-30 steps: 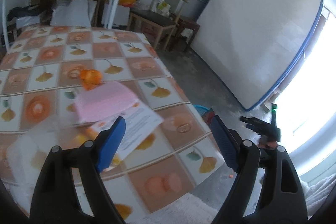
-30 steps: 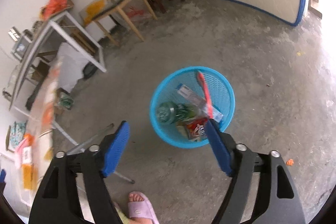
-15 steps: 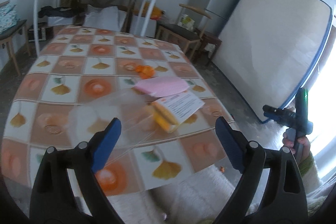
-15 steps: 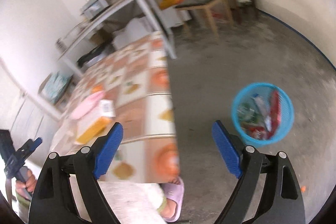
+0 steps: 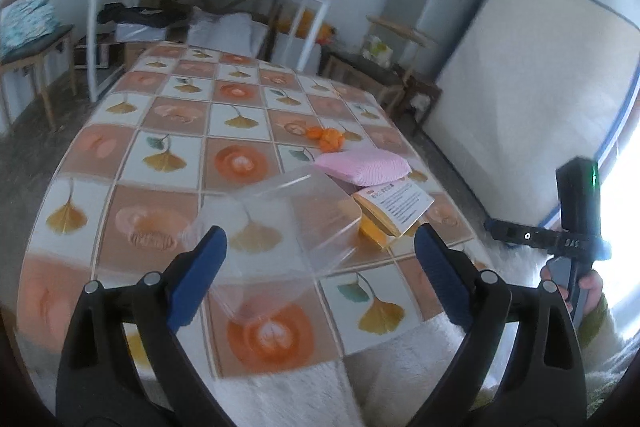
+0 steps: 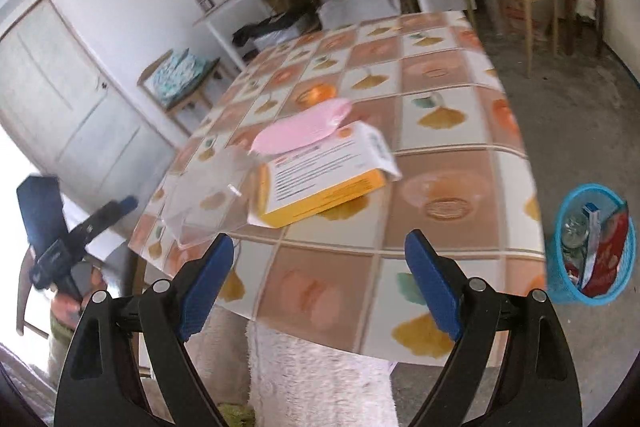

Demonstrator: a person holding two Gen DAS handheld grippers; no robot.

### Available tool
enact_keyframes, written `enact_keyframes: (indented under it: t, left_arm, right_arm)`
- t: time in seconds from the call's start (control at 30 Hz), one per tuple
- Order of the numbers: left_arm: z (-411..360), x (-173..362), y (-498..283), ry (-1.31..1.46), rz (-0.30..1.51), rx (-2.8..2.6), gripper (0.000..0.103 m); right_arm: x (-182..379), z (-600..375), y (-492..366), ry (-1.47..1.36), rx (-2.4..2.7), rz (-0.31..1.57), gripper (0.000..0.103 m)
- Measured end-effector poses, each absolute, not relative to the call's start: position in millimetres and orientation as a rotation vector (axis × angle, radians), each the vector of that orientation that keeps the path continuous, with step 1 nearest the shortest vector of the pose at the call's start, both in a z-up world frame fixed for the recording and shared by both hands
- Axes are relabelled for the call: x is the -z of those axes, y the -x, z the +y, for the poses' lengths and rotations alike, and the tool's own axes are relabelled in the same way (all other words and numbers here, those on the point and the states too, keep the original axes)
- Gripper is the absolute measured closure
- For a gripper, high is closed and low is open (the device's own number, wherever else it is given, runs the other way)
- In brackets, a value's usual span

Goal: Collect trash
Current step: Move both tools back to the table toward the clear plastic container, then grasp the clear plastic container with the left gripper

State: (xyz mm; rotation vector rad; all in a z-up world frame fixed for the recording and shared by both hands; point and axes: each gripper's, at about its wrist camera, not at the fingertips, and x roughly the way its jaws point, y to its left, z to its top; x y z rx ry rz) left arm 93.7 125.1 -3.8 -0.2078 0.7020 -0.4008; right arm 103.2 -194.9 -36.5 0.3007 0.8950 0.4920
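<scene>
From the left wrist, the left claw (image 5: 318, 271) is hanging released over the near edge of the desk (image 5: 168, 115), its blue pads wide apart and gripping nothing. A clear tray (image 5: 288, 227) is lying on the desk between the pads, just ahead of them. Just beside the tray on its right, a yellow box (image 5: 394, 207) is resting with its white printed flap up, and a pink pack (image 5: 364, 165) is sitting just behind the box, touching it or nearly so. Orange peel (image 5: 326, 139) is lying a little beyond the pink pack. At the right edge, a hand is holding the right claw's handle (image 5: 576, 227) off the side of the desk. From the right wrist, the right claw (image 6: 320, 291) is also hanging released, pads spread and holding nothing, near the desk's (image 6: 440, 75) front corner. The yellow box (image 6: 324, 175) is lying ahead of it, the pink pack (image 6: 304, 131) partly overlapping the box's far end and the clear tray (image 6: 208, 195) touching the box on the left. A blue basket (image 6: 592, 247) is standing on the floor to the right of the desk, holding a bottle, a red pack and other rubbish. The left claw (image 6: 116, 209) is showing at the far left, too blurred to read.
</scene>
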Motion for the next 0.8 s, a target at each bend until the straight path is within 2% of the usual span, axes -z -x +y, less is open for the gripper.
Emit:
enact_keyframes:
  t: [0.23, 0.4, 0.8]
  left_arm:
    - [121.6, 13.8, -168.5, 0.099, 0.833, 0.518, 0.011]
    - [124.1, 37.4, -201.2, 0.183, 0.994, 0.548, 0.011]
    - [112.9, 41.0, -144.1, 0.142, 1.046, 0.569, 0.011]
  right_arm:
    - [43.7, -176.3, -109.7, -0.274, -0.513, 0.935, 0.018]
    - [51.1, -170.1, -112.7, -0.278, -0.51, 0.958, 0.018]
    - [54.3, -172.0, -116.6, -0.302, -0.523, 0.962, 0.018]
